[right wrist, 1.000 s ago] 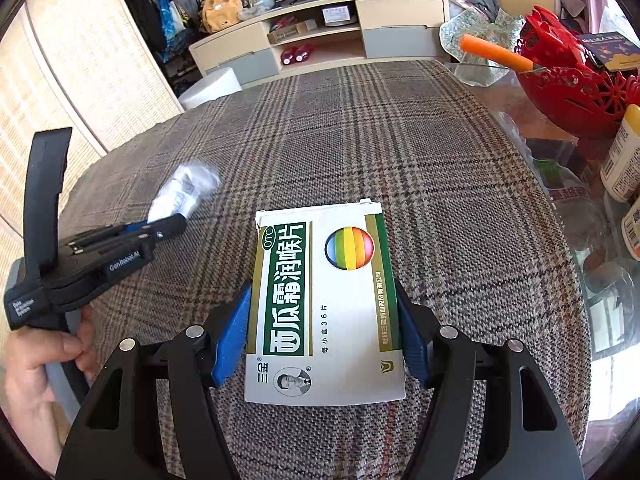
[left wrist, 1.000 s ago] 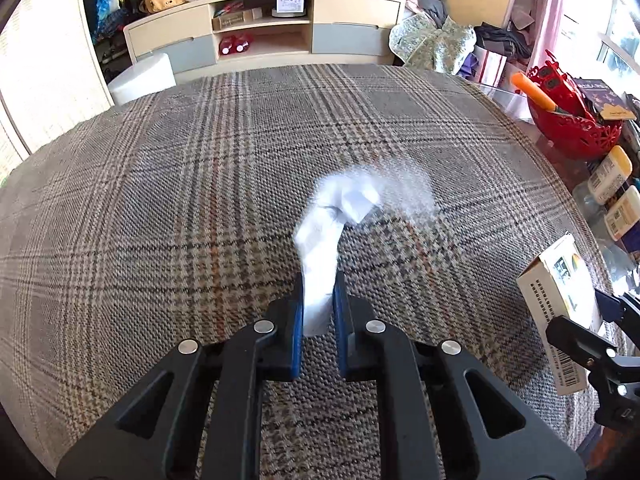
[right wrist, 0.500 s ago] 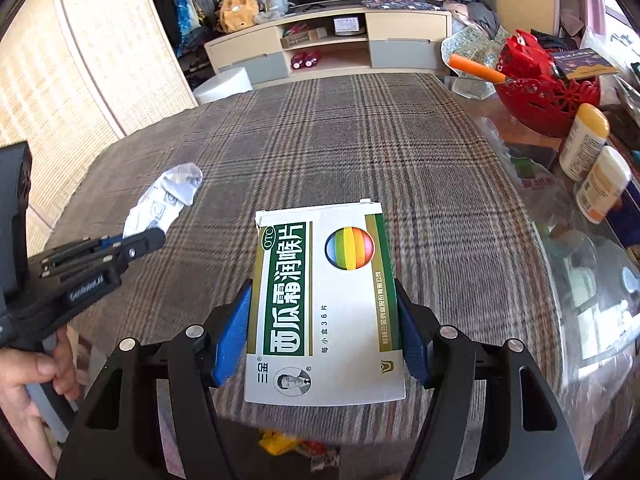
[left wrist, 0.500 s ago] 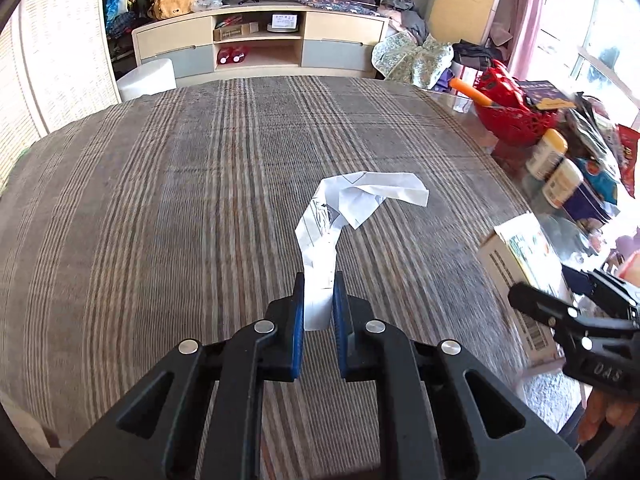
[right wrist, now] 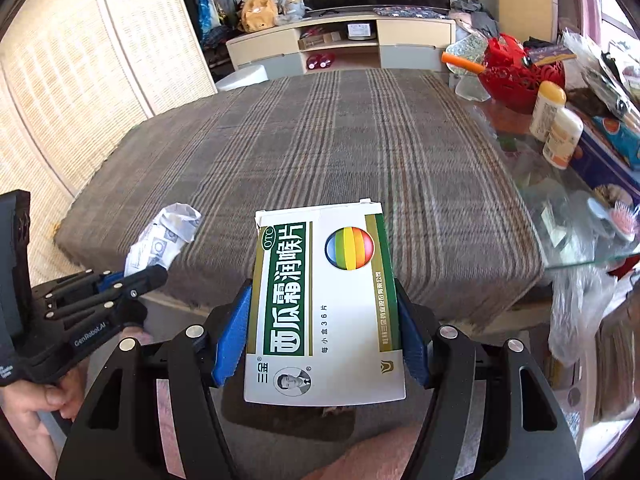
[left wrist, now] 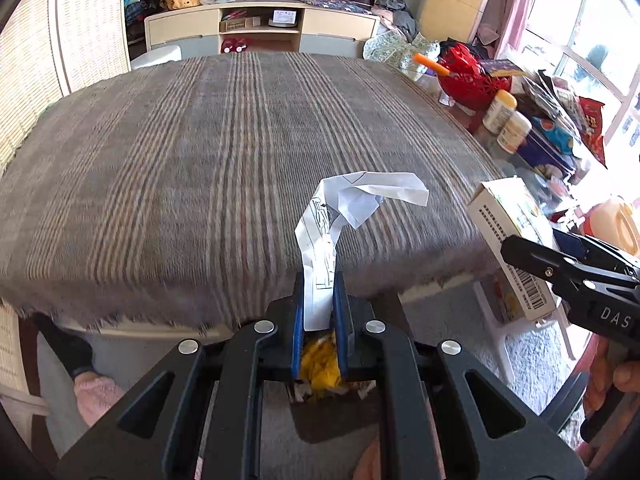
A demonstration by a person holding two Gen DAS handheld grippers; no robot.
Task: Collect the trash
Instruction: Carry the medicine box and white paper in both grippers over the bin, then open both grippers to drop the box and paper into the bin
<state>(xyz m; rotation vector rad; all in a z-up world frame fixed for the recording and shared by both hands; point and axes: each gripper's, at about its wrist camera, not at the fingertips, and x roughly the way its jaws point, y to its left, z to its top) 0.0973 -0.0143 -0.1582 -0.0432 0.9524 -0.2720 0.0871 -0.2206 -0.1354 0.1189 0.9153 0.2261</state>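
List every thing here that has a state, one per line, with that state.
left gripper: shut on the crumpled paper
crumpled paper: creased, pinched at its lower end, clear of the table
right gripper: shut on the medicine box
medicine box: held face up, top flap closed
plaid tablecloth: spread flat

two grippers, one crumpled paper (left wrist: 352, 208), one medicine box (right wrist: 324, 304), two white bottles (right wrist: 554, 124), one red basket (right wrist: 516, 76).
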